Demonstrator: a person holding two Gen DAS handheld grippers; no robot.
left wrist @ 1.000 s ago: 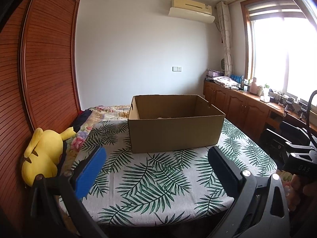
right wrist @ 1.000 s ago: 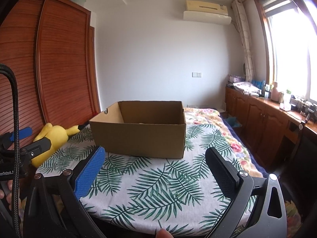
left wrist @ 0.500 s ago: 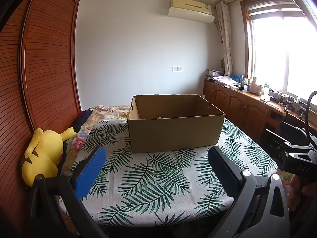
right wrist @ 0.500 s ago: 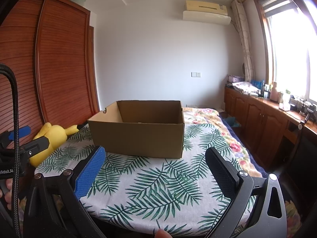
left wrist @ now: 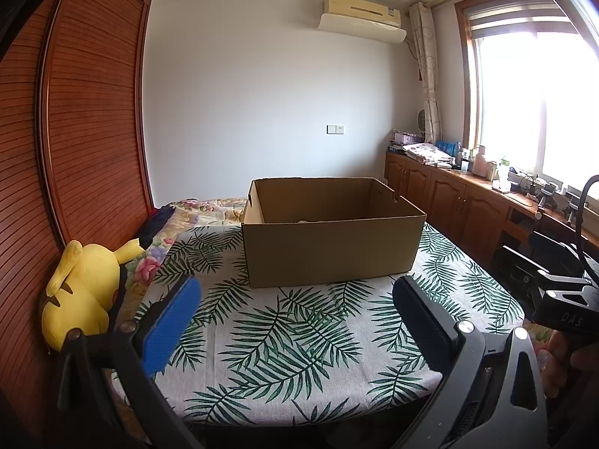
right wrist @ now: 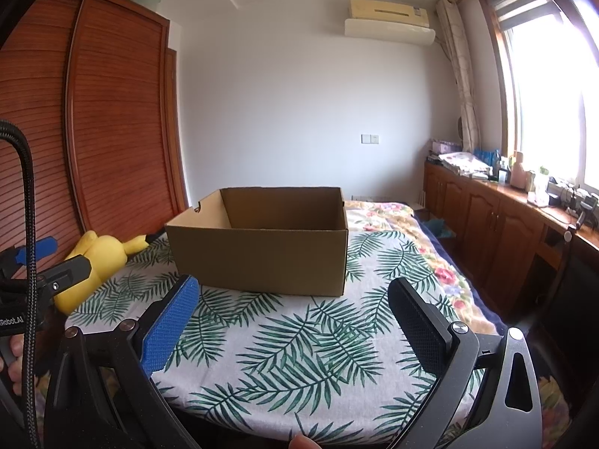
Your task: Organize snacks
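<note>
An open cardboard box (left wrist: 331, 247) is sitting on a table covered by a white cloth printed with green palm leaves (left wrist: 299, 336). The box is resting flat with its open top facing the ceiling, and its long axis is running left to right across the table as seen from the left wrist view. Something pale is just showing on its floor, too little to identify. From the right wrist view the box (right wrist: 262, 258) is lying toward the far left part of the cloth (right wrist: 299, 344), with one corner turned toward the camera.

Both grippers are hovering above the near edge of the table, well apart from the box. The left gripper (left wrist: 295, 318) is spread wide with nothing between its fingers, and so is the right gripper (right wrist: 292, 316); each is showing a blue pad on one finger and a black pad on the other.

A yellow plush toy (left wrist: 80, 295) is lying beside the table on the left, against a slatted wooden wardrobe (left wrist: 75, 131). A floral bedspread (right wrist: 389, 220) is lying behind the table. Wooden cabinets (left wrist: 449, 198) with clutter on top are running under a bright window (left wrist: 535, 101), and an air conditioner (left wrist: 361, 13) is hanging high on the white wall.
</note>
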